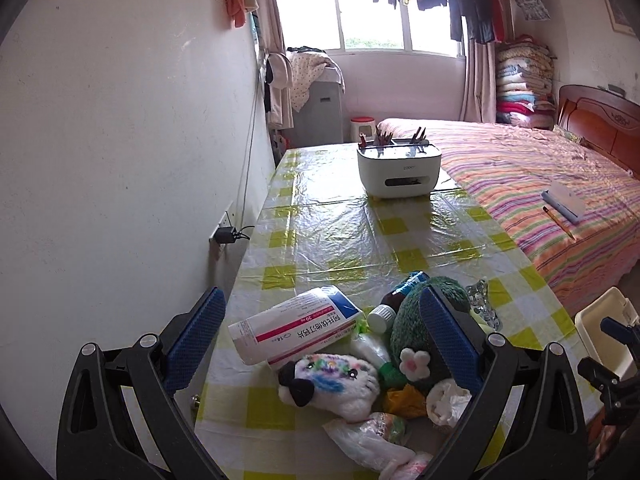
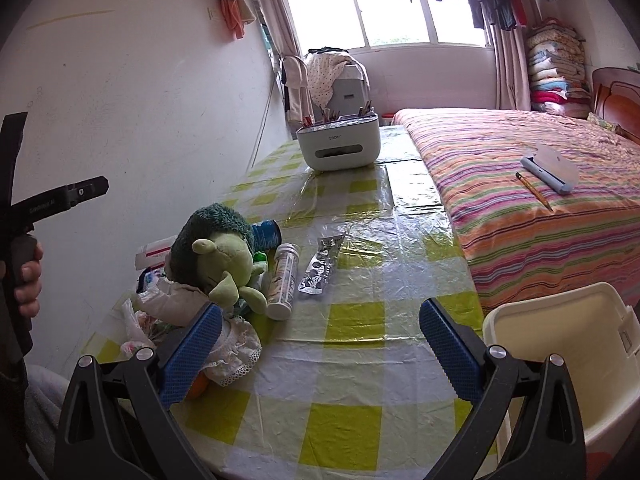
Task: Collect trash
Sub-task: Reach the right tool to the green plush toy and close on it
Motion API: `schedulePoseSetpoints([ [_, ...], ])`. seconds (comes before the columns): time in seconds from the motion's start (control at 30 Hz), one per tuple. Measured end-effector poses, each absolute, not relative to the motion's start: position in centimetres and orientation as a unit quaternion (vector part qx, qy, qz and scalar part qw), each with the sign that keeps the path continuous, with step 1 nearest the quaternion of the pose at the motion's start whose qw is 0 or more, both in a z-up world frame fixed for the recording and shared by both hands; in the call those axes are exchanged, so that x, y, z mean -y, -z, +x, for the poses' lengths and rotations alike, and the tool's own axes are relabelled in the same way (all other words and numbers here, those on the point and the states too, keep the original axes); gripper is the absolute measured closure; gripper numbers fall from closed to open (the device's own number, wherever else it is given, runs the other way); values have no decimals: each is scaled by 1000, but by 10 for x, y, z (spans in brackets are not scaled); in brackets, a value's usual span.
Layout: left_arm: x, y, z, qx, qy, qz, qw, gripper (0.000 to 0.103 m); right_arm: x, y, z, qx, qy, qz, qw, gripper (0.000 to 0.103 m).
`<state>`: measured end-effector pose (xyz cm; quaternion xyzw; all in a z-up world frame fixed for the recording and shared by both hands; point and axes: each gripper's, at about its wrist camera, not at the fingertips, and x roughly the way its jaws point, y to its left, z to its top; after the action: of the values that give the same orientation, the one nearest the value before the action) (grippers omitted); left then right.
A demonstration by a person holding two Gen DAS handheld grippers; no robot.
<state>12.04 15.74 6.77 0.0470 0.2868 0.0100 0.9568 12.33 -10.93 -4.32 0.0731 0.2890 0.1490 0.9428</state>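
A heap of trash and toys lies on the checked tablecloth [image 1: 344,236]. My left gripper [image 1: 326,338] is open above it, its blue pads either side of a white medicine box [image 1: 298,326], a white plush [image 1: 340,378], a small brown bottle [image 1: 386,312], crumpled plastic bags [image 1: 372,440] and a green plush [image 1: 424,312]. My right gripper [image 2: 320,350] is open over bare cloth, with nothing between its fingers. Ahead of it lie a white tube [image 2: 284,280], a silver blister pack [image 2: 322,266], a blue can [image 2: 266,234] and the green plush [image 2: 218,258]. A cream bin [image 2: 560,364] stands at the table's right edge.
A white organiser box [image 1: 398,170] with pens stands at the table's far end. A bed with a striped cover [image 1: 540,184] runs along the right, with a notebook [image 2: 554,170] and pencil on it. A white wall [image 1: 120,140] closes the left. A hand [image 2: 28,276] holds the other gripper's handle.
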Motion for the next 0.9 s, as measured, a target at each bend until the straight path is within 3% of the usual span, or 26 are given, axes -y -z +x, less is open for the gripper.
schedulePoseSetpoints([
  [0.33, -198, -48, 163, -307, -74, 51, 947, 7, 29, 20, 184, -290, -245, 28, 925, 6],
  [0.53, -232, -42, 175, -320, -94, 2, 943, 7, -12, 37, 225, -339, -244, 12, 908, 6],
  [0.83, -244, -14, 198, -376, -99, 4, 921, 7, -35, 65, 252, -404, -241, 23, 882, 7],
  [0.9, -248, -10, 200, -392, -95, -11, 915, 7, -34, 66, 251, -401, -247, 29, 882, 14],
])
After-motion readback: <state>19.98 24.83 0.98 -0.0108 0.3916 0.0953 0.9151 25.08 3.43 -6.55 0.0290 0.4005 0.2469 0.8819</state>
